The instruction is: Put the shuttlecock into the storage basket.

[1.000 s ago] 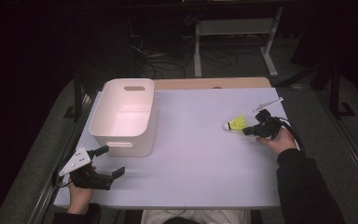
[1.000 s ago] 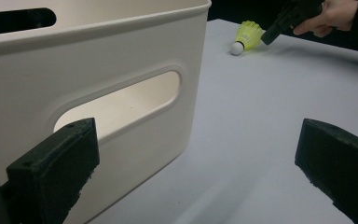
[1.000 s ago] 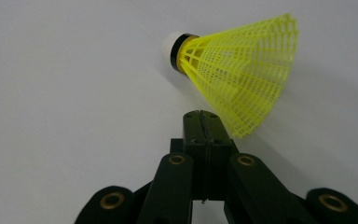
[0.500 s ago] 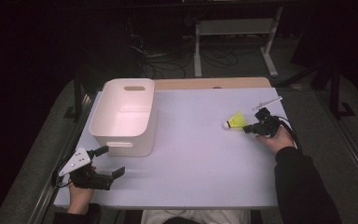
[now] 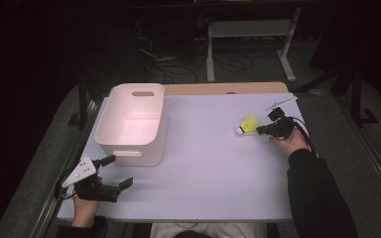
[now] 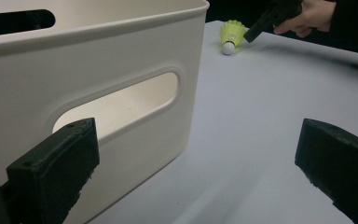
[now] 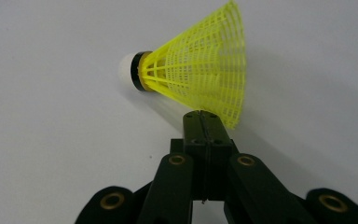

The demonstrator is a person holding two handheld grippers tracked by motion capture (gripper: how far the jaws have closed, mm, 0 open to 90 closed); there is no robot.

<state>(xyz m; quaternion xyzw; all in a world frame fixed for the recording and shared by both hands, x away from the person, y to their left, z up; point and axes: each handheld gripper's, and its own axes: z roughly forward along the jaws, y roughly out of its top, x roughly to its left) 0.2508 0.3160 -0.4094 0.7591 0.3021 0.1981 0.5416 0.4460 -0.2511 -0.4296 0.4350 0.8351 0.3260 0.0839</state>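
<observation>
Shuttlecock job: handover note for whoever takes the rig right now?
Right claw: jaws shut together, tips at the rim of the yellow shuttlecock, nothing between them; whether they touch the skirt is unclear.
Left claw: open, empty, low on the table in front of the white bin.
Shuttlecock lies on its side on the right of the white table, cork pointing toward the bin.
Done: right claw brought up to the shuttlecock.
Left: probably open, grasp the shuttlecock and carry it over to the bin, which holds nothing yet.
</observation>
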